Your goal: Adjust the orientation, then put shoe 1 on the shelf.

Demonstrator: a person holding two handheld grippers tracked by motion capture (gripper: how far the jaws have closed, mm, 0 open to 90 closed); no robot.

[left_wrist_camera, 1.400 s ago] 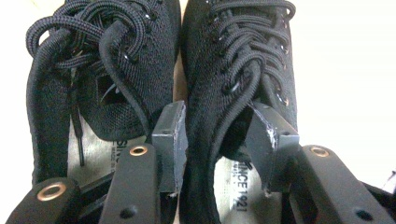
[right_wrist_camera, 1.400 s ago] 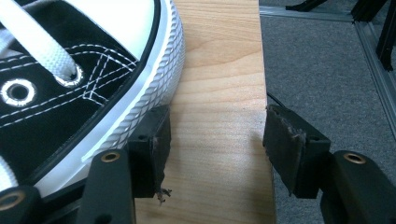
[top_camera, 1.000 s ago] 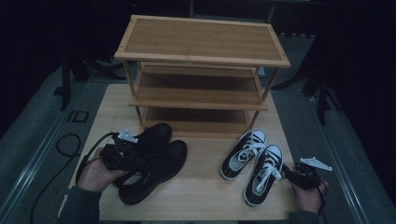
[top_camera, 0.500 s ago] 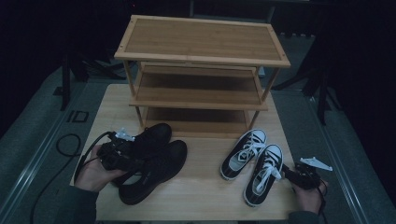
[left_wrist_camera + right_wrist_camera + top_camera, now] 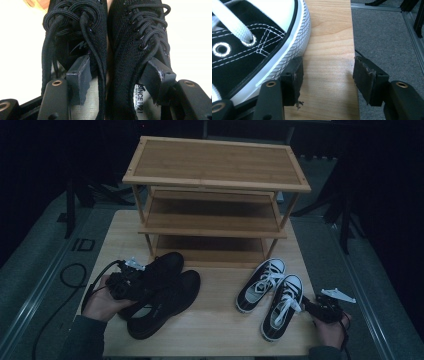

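Jaws astride knitted black shoes [image 5: 107,50] — apart.

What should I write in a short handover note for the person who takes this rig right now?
Left gripper: open, jaws just opened; one finger sits inside each shoe of the black mesh lace-up pair, astride their two inner walls.
Right gripper: open, holds nothing, beside the black-and-white canvas sneakers.
Both pairs stand on the light wooden table, before the three-tier bamboo rack.
Done: nothing shelved. Left: probably shelve both pairs.
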